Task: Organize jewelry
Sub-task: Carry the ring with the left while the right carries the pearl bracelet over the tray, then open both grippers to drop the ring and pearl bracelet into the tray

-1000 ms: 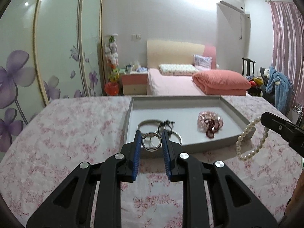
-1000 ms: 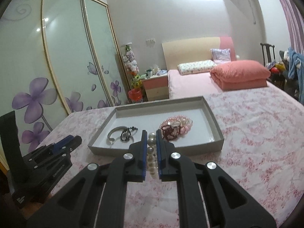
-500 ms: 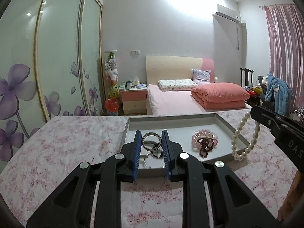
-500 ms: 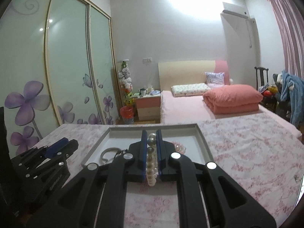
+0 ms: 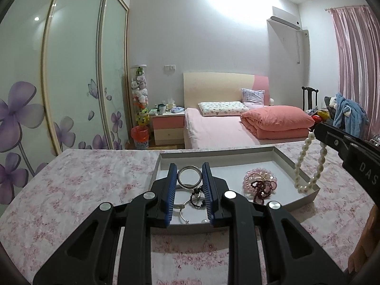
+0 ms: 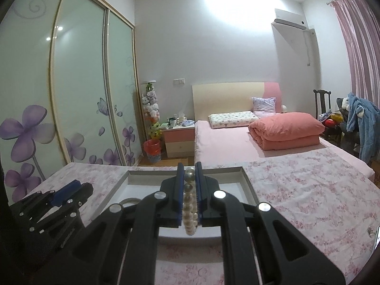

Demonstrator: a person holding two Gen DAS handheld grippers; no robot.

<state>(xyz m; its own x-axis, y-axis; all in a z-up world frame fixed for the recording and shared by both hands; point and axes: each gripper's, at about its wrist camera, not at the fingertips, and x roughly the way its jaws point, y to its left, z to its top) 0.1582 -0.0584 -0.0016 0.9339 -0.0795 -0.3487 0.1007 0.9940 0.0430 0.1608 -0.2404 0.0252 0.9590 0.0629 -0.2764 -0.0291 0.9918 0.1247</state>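
My left gripper (image 5: 189,166) is shut on a silver ring bangle (image 5: 190,186), held upright over the near left part of the grey tray (image 5: 215,157). In the tray lie pink bead bracelets (image 5: 251,178), a dark bead bracelet (image 5: 260,190), and a thin silver bangle with a black bead string (image 5: 196,200). My right gripper (image 6: 189,169) is shut on a white pearl bracelet (image 6: 189,213). In the left wrist view that pearl bracelet (image 5: 299,163) hangs from the right gripper (image 5: 318,130) over the tray's right rim. The tray's (image 6: 248,185) contents are mostly hidden in the right wrist view.
The tray sits on a table covered in pink floral cloth (image 5: 83,180). The left gripper (image 6: 54,199) shows at the left of the right wrist view. A hand (image 5: 363,251) is at the lower right. Beyond the table are a pink bed (image 5: 220,128) and a sliding wardrobe (image 5: 71,83).
Both grippers have tilted upward and the tray now sits lower in each view. The ring moved from the tray's front rim to over the tray. The pearls rose and moved over the right rim.
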